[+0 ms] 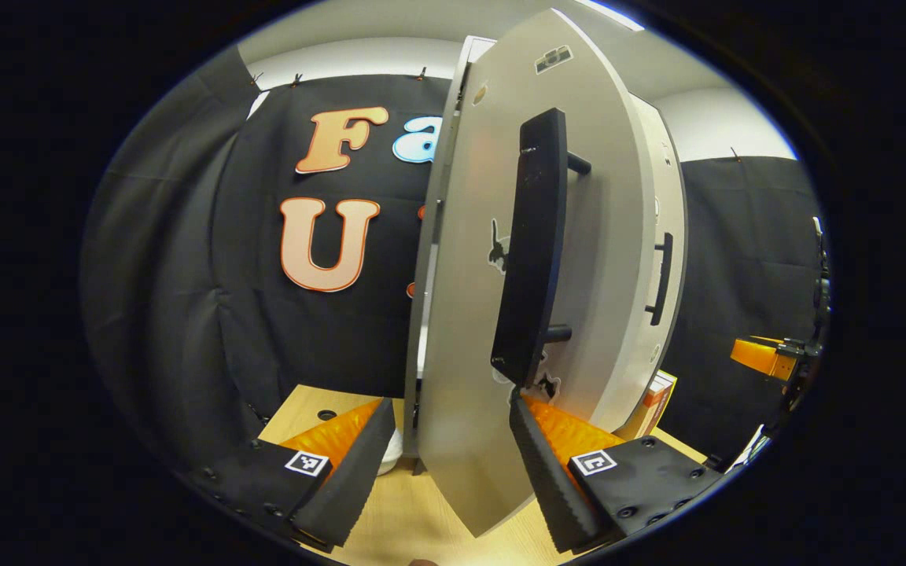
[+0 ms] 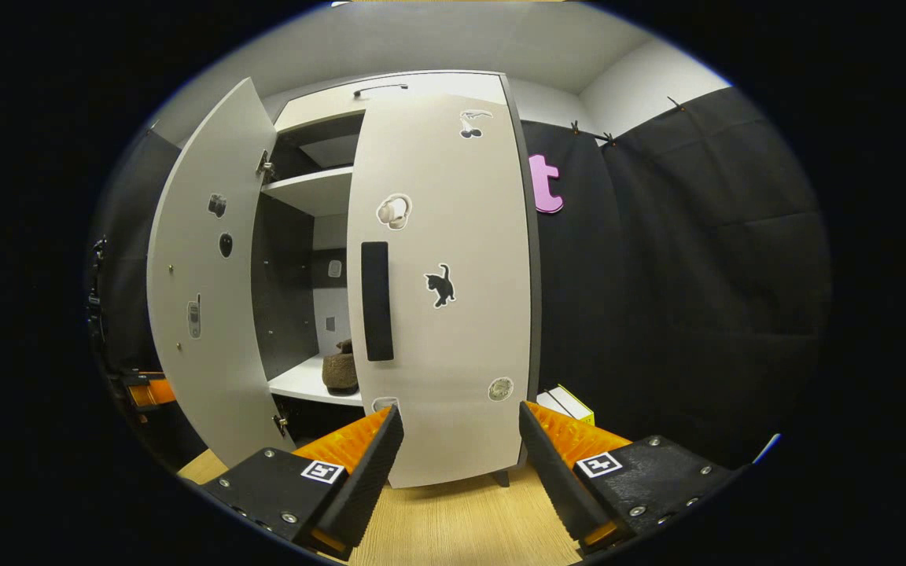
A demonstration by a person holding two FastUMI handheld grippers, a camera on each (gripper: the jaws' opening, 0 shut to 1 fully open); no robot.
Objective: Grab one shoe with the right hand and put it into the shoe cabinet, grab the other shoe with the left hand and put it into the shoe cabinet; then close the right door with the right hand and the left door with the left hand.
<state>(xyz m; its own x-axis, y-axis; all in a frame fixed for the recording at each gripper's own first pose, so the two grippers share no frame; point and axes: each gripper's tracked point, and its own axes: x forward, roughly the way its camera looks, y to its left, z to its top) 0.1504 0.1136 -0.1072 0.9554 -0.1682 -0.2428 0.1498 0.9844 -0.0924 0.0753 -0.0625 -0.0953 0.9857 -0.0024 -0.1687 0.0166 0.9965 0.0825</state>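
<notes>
Standing: left door (image 2: 201, 291) open, right door (image 2: 441, 283) closed.
Left gripper (image 1: 447, 464): fingers spread, straddling door edge.
Right gripper (image 2: 459, 460): fingers spread, empty.
Shelf: shoe (image 2: 340, 369).

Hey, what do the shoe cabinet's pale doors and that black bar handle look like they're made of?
The pale grey cabinet doors look like laminated board with a smooth matte finish: flat, thin-edged, evenly coloured, with stickers lying flat on them. The black bar handle seems to be matte plastic or coated metal; it shows no shine and stands off the left door on two round posts. Neither can be settled by look alone.
</notes>
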